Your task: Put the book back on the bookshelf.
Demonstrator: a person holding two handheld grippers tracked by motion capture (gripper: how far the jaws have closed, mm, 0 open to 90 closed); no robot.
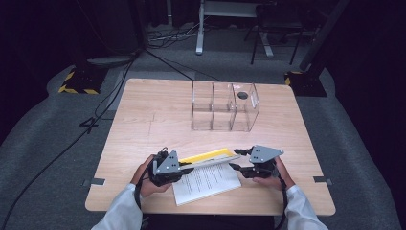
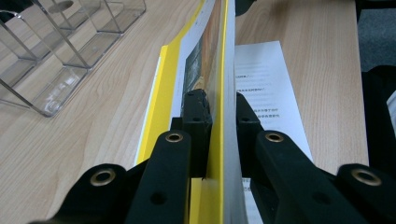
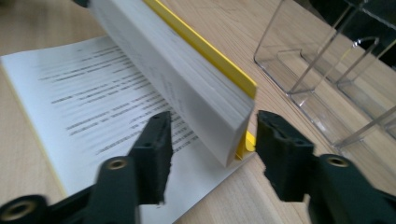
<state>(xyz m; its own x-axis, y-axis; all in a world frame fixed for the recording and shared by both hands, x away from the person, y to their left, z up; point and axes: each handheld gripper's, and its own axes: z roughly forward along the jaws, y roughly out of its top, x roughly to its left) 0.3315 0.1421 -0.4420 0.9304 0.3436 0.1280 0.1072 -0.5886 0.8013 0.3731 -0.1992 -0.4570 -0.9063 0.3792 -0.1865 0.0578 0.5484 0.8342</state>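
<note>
Book [image 1: 206, 168] lies open on the counter [image 1: 143, 115]. My left gripper [image 2: 217, 105] pinches its raised yellow-covered half; my right gripper [image 3: 212, 140] gapes around the free edge. Floppy, slippery pages, I judge; grip near the spine.

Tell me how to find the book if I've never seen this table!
Start at the wooden table and look at its near edge, in front of the clear box. The book lies open between two grippers, yellow cover, one thick wad of pages lifted.
</note>
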